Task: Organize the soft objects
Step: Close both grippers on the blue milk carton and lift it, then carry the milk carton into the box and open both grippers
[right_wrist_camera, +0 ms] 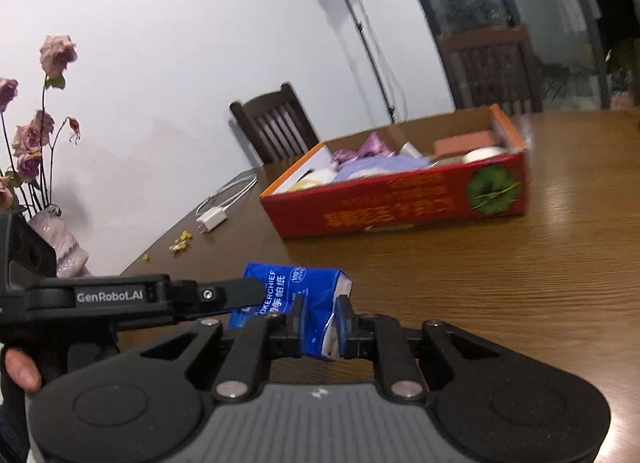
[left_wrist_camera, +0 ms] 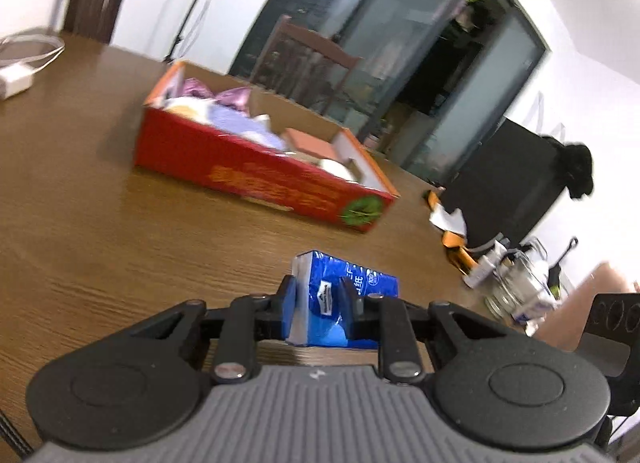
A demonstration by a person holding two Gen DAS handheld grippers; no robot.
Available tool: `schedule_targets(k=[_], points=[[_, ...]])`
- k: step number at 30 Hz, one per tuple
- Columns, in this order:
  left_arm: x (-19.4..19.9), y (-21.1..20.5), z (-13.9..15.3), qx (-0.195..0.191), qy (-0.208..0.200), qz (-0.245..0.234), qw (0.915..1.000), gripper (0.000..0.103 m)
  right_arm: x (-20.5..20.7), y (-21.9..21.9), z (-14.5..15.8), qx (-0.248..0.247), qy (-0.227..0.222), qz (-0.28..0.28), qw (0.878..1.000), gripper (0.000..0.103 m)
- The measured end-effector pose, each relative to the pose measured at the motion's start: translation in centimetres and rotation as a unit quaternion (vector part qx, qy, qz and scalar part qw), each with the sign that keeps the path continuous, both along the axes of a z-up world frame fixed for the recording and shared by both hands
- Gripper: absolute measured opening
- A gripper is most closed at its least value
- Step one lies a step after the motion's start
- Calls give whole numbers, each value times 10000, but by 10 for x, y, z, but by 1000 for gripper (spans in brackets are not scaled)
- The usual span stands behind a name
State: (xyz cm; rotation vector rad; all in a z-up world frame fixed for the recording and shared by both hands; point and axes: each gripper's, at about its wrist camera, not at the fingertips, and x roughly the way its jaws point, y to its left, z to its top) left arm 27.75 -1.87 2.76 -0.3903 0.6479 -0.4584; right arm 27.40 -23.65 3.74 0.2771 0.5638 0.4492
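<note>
Both grippers pinch the blue tissue pack (left_wrist_camera: 344,299) just above the surface (left_wrist_camera: 120,243): left gripper (left_wrist_camera: 318,299), right gripper (right_wrist_camera: 320,321). The red box (left_wrist_camera: 256,171) beyond is blurred, its soft contents hard to identify.

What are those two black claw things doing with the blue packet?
A person holds a gripper in each hand, and both are pinching the same blue tissue pack just above the wooden table. The left gripper squeezes one end and the right gripper the other. Farther back sits a red cardboard box that already holds several soft things, including something purple. The pack is not in the box yet.
</note>
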Motion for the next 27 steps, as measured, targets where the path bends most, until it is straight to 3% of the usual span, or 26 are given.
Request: schedule_targets(k=[8, 14, 21, 27], points=[[-16, -30, 18, 249, -234, -113, 9994, 23, -27, -33, 9, 229, -293, -240, 9990, 14], [-9, -41, 21, 325, -311, -156, 9989, 23, -20, -40, 6, 306, -321, -306, 9985, 14], [45, -50, 37, 275, -620, -220, 9975, 23, 25, -48, 26, 114, -596, -361, 9975, 14], [126, -49, 52, 166, -644, -215, 9976, 23, 106, -53, 49, 44, -682, -334, 9971, 14]])
